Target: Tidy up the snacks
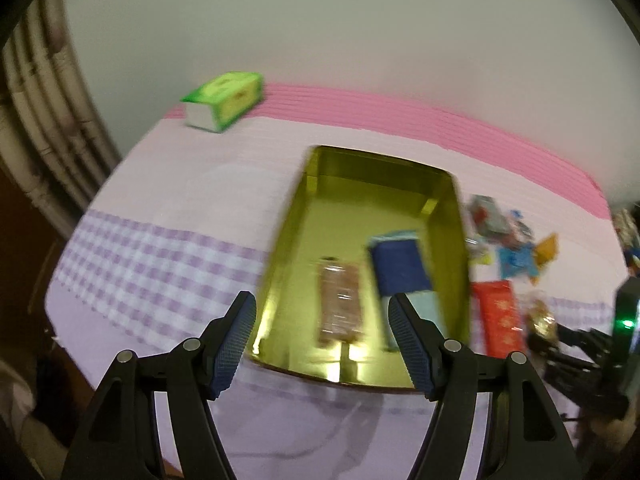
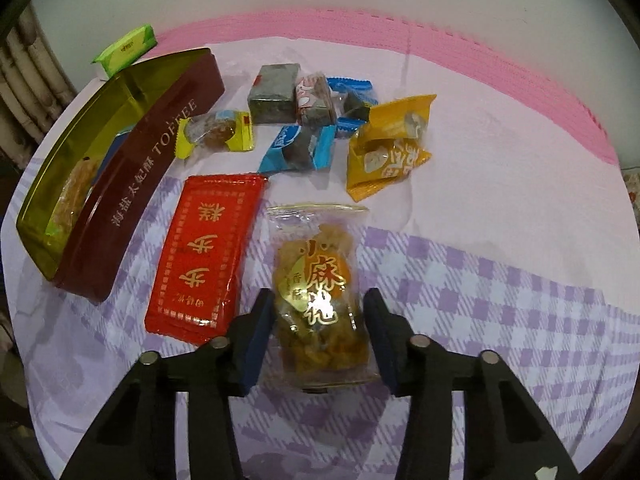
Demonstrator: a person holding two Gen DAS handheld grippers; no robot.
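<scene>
Clear plastic wraps the fried-dough twist snack (image 2: 320, 292) that lies flat on the lilac checked tablecloth (image 2: 500, 300), its near half between the fingers of the right gripper (image 2: 320, 336). The jaws stand spread to either side of the packet, close to its edges; whether the pads touch it cannot be told. Gold and orange Chinese characters run down the wrapper. Just to its left lies a flat red packet (image 2: 204, 256) with gold Chinese writing, and beyond that a maroon tin (image 2: 132, 184) whose side reads "TOFFEE" after a row of Chinese characters. Small wrapped sweets in blue (image 2: 298, 148), yellow (image 2: 386, 148) and grey-green (image 2: 274, 94) are scattered farther back.

From the left wrist view, blurred, the left gripper (image 1: 322, 340) hangs wide apart and holding nothing above the near end of the tin's gold interior (image 1: 320, 208). Inside lie a brown bar in clear wrap (image 1: 340, 304) and a dark blue packet (image 1: 402, 268). A green tissue pack (image 1: 224, 100) sits well apart at the far left corner of the table, beside the pink mat (image 1: 440, 124).
</scene>
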